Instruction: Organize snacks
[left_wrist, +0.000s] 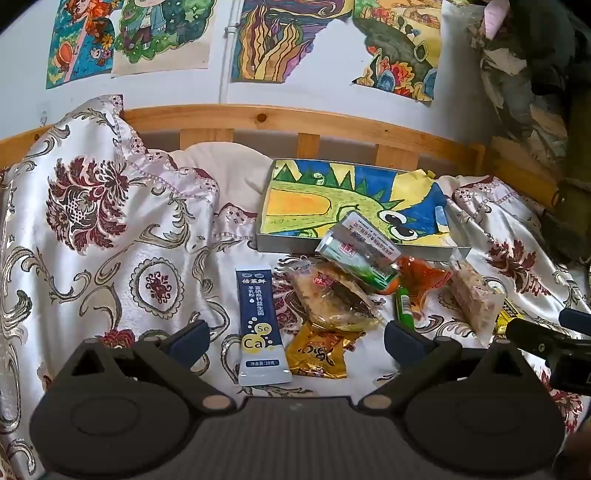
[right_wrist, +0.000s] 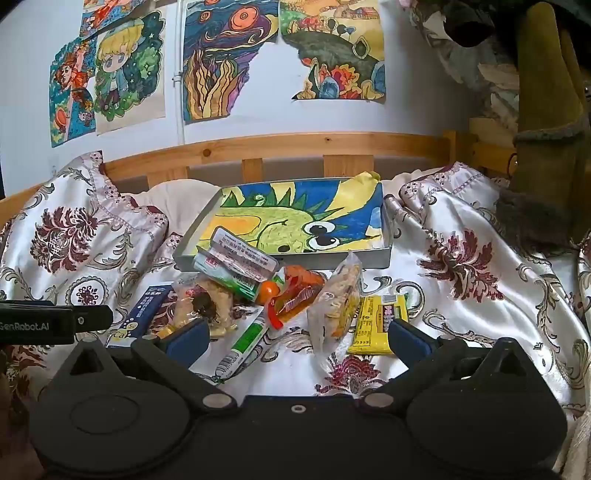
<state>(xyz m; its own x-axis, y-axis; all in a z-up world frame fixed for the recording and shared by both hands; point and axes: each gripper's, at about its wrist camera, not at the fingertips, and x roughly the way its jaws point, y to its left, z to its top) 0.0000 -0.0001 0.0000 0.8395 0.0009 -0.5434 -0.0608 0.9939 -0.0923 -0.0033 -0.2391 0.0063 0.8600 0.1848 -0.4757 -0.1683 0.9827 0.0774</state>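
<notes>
Satin bedding (left_wrist: 110, 236) patterned with maroon flowers is spread beneath both tools, and a heap of wrapped snacks is seen on it ahead of them. Nothing is held by the left gripper (left_wrist: 295, 341), whose jaws are spread wide. Between its fingers, a dark blue sachet (left_wrist: 261, 325) is laid lengthwise, with a gold-wrapped candy (left_wrist: 320, 356) just beside it toward the right finger. Beyond these, a clear-wrapped pastry (left_wrist: 332, 299) is seen, and further ahead a green and white packet (left_wrist: 360, 254) is propped against the front rim of a shallow grey tray (left_wrist: 351, 249). The tray is lined with a crayon drawing of a green creature.

The right gripper (right_wrist: 297, 338) is likewise spread wide and empty. Just ahead of its gap, a green stick pack (right_wrist: 245, 341) and a clear bag of pale biscuits (right_wrist: 338, 299) are found, the bag standing on edge. A yellow packet (right_wrist: 378, 323) lies flat next to the right finger. An orange-wrapped snack (right_wrist: 295, 295) is placed further ahead, between the stick and the tray (right_wrist: 280, 263). A wooden bed rail (right_wrist: 295, 146) is seen behind the tray.
</notes>
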